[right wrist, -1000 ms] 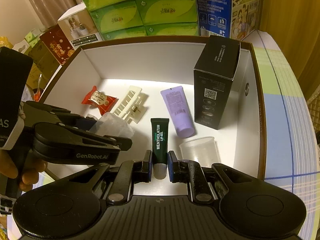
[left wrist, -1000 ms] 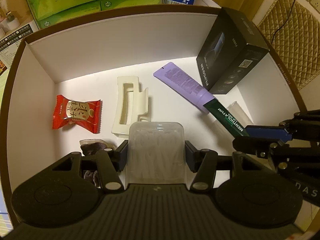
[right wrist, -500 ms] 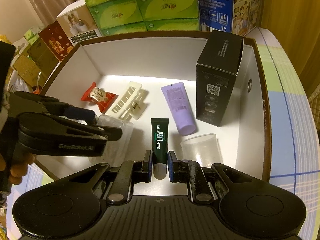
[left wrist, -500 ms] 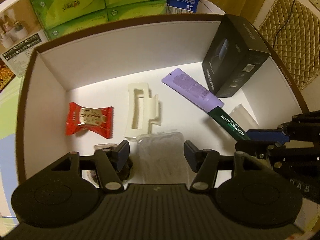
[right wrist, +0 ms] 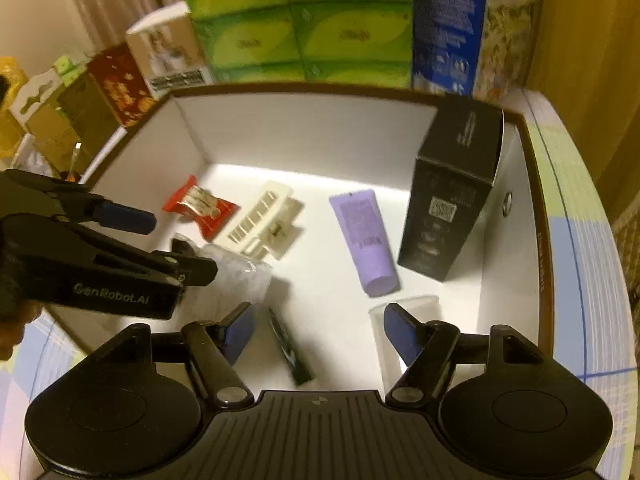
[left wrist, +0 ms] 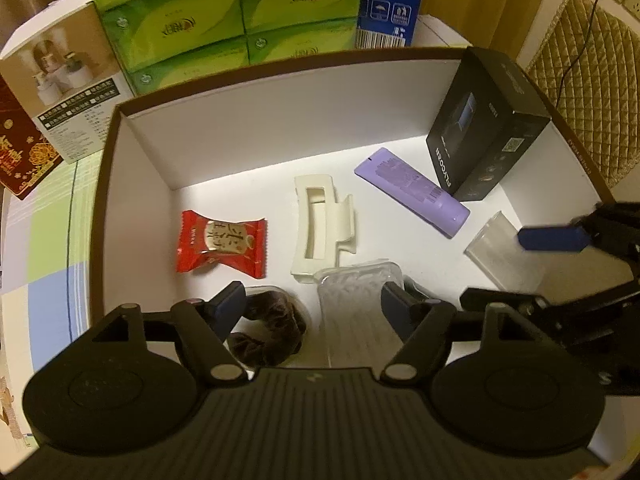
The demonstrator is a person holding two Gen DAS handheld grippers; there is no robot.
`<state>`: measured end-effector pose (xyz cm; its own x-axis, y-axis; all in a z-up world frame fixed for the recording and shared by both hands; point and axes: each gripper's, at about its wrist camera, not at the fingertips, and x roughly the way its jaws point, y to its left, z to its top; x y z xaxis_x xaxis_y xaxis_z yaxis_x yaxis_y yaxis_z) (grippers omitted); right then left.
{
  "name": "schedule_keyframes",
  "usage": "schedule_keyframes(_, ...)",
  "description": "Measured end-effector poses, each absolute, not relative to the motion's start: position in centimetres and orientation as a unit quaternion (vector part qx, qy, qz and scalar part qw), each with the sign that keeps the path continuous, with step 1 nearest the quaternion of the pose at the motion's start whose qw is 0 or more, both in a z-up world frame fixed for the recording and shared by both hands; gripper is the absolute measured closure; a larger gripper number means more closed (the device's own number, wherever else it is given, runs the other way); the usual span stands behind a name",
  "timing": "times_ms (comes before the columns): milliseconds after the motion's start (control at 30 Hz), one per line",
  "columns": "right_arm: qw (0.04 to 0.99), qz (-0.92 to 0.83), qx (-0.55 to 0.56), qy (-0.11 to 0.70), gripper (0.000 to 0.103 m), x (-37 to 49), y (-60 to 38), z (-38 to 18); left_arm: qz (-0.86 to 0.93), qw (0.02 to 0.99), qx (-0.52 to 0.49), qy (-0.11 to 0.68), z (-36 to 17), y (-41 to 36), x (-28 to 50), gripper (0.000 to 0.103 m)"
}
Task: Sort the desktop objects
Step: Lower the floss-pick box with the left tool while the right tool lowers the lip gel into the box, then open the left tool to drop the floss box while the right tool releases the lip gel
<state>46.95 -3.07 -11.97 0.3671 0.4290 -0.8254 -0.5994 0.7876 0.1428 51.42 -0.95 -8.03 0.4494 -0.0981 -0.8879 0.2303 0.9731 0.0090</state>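
Desktop objects lie sorted inside a white tray (left wrist: pixel 256 136) with a brown rim, which stands on a surface covered by a checked cloth (left wrist: pixel 52 240); the left tongs (left wrist: pixel 312 304) stand spread, their jaws having just been opening, with a clear plastic case (left wrist: pixel 356 292) lying on the tray floor between the pads but not pressed by either; a dark brown scrunchie (left wrist: pixel 272 328) lies just beside the case, under the left pad; the right tongs (right wrist: pixel 318 330) likewise stand spread, their jaws having just been opening, and a dark green tube (right wrist: pixel 290 350) lies tilted on the tray floor between them, free of both pads; a clear cup (right wrist: pixel 404 312) lies on its side near the right pad; a red sweet wrapper (left wrist: pixel 220 244) rests toward the left wall of the tray; a cream hair claw (left wrist: pixel 320 224) lies beside it, touching the far edge of the clear case; a lilac tube (left wrist: pixel 412 190) lies diagonally between the claw and an upright black box (left wrist: pixel 484 140), which stands in the far right corner; green tissue packs (left wrist: pixel 224 20) and a blue carton (left wrist: pixel 390 0) are stacked beyond the tray.
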Motion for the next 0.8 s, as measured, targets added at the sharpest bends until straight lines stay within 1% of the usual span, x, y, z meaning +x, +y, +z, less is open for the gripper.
schedule_keyframes(67, 0.823, 0.315, -0.091, 0.464, 0.029, 46.6, -3.3, -11.6, -0.095, 0.851, 0.064, 0.512, -7.7, -0.7, 51.1, 0.031)
schedule_keyframes(100, 0.824, 0.315, -0.089, 0.462, 0.027, 46.4, -3.4, -11.5, -0.093, 0.852, 0.064, 0.511, -7.6, -0.6, 50.9, 0.029)
schedule_keyframes(133, 0.825, 0.316, -0.087, 0.460, 0.019, 46.3, -3.5, -11.3, -0.090, 0.854, 0.065, 0.509, -7.4, -0.5, 50.7, 0.024)
schedule_keyframes(167, 0.826, 0.316, -0.084, 0.458, 0.012, 46.1, -3.7, -11.2, -0.086, 0.856, 0.065, 0.506, -7.3, -0.4, 50.5, 0.022)
schedule_keyframes(333, 0.833, 0.317, -0.076, 0.447, 0.002, 45.3, -4.2, -10.3, -0.076, 0.863, 0.065, 0.495, -6.3, 0.1, 49.4, 0.019)
schedule_keyframes(367, 0.835, 0.315, -0.073, 0.444, 0.002, 45.1, -4.3, -10.1, -0.074, 0.864, 0.065, 0.493, -6.1, 0.2, 49.2, 0.018)
schedule_keyframes(433, 0.838, 0.312, -0.069, 0.442, 0.002, 45.0, -4.5, -9.8, -0.070, 0.867, 0.065, 0.488, -5.6, 0.2, 48.8, 0.012)
schedule_keyframes(500, 0.842, 0.306, -0.070, 0.438, 0.002, 44.7, -4.7, -9.5, -0.066, 0.871, 0.066, 0.482, -5.1, 0.3, 48.4, 0.010)
schedule_keyframes(800, 0.861, 0.285, -0.055, 0.418, 0.002, 43.5, -6.1, -7.9, -0.052, 0.887, 0.067, 0.454, -2.8, 0.5, 46.1, 0.008)
